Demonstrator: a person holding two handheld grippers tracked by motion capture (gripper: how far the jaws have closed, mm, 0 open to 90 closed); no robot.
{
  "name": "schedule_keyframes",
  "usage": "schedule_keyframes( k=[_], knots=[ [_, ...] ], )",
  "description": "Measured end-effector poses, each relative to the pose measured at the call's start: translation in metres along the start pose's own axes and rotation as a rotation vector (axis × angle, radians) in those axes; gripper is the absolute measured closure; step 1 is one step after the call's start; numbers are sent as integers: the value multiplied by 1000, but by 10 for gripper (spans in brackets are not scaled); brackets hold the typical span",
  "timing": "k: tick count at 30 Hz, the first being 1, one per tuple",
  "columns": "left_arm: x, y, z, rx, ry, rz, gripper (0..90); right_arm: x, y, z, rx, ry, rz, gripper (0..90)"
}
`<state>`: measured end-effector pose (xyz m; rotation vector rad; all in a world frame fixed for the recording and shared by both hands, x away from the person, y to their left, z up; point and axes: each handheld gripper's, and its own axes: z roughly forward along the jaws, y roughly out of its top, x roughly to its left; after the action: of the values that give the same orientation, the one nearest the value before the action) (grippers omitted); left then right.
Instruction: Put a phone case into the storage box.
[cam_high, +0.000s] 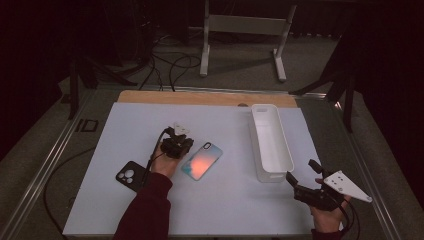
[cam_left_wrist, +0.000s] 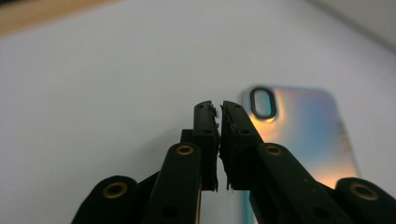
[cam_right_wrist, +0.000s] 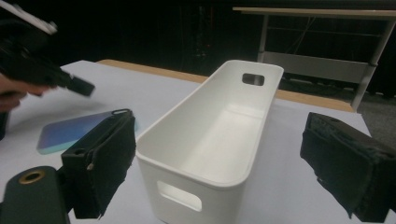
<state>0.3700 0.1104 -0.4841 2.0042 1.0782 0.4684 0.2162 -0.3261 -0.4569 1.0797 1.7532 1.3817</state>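
Note:
An iridescent phone case (cam_high: 201, 161) lies flat on the white table top (cam_high: 150, 120), back side up, with its camera cutout at the far end. My left gripper (cam_high: 180, 142) hovers just left of it, held by a hand in a dark red sleeve. In the left gripper view its jaws (cam_left_wrist: 219, 105) stand almost together with nothing between them, and the case (cam_left_wrist: 303, 126) lies to their right. My right gripper (cam_high: 301, 171) is open at the near end of a white bin (cam_high: 270, 145). Its pads (cam_right_wrist: 102, 163) stand wide, with the empty bin (cam_right_wrist: 187, 186) straight ahead.
A black phone case (cam_high: 131, 175) lies at the front left, beside the left forearm. A wooden strip (cam_high: 200, 97) runs along the table's far edge. Beyond it, cables (cam_high: 170, 65) and a grey stand (cam_high: 245, 30) are on the floor.

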Motion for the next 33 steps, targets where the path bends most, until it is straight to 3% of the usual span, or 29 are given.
schedule_keyframes(
  k=[1, 5, 6, 10, 14, 18, 19, 20, 23, 24, 27, 28, 33],
  knots=[
    [5, -1, -18, -54, -12, -13, 795, 1, 1, 2, 1, 10, -7, 101],
    [10, -3, -36, -100, -23, -7, 732, 3, 1, 4, 7, 17, -13, 101],
    [15, -7, -56, -145, -35, 0, 732, 4, 0, 5, 8, 22, -14, 101],
    [20, -20, -90, -199, -33, 13, 597, 6, 0, 9, 11, 37, -17, 101],
    [26, -36, -118, -243, -17, 10, 385, 8, -2, 13, 15, 54, -14, 100],
    [30, -55, -142, -269, 36, 25, 167, 8, 0, 16, 14, 68, -24, 100],
    [30, -55, -142, -269, 36, 25, 138, 8, 0, 16, 14, 68, -24, 100],
    [33, -64, -153, -287, 39, 20, 138, 8, 0, 16, 9, 73, -21, 100],
    [36, -73, -161, -286, 44, 23, 2, 7, 1, 18, 8, 77, -18, 100],
    [39, -80, -167, -298, 29, 9, 2, 6, 1, 18, 6, 79, -19, 99],
    [40, -92, -175, -318, 39, -8, 0, 6, 0, 22, 13, 85, -19, 100],
    [42, -96, -176, -290, 44, -8, 0, 6, -1, 23, 12, 87, -20, 100],
    [43, -100, -176, -253, 49, -7, 0, 6, 1, 30, 15, 103, -32, 100]
  ],
)
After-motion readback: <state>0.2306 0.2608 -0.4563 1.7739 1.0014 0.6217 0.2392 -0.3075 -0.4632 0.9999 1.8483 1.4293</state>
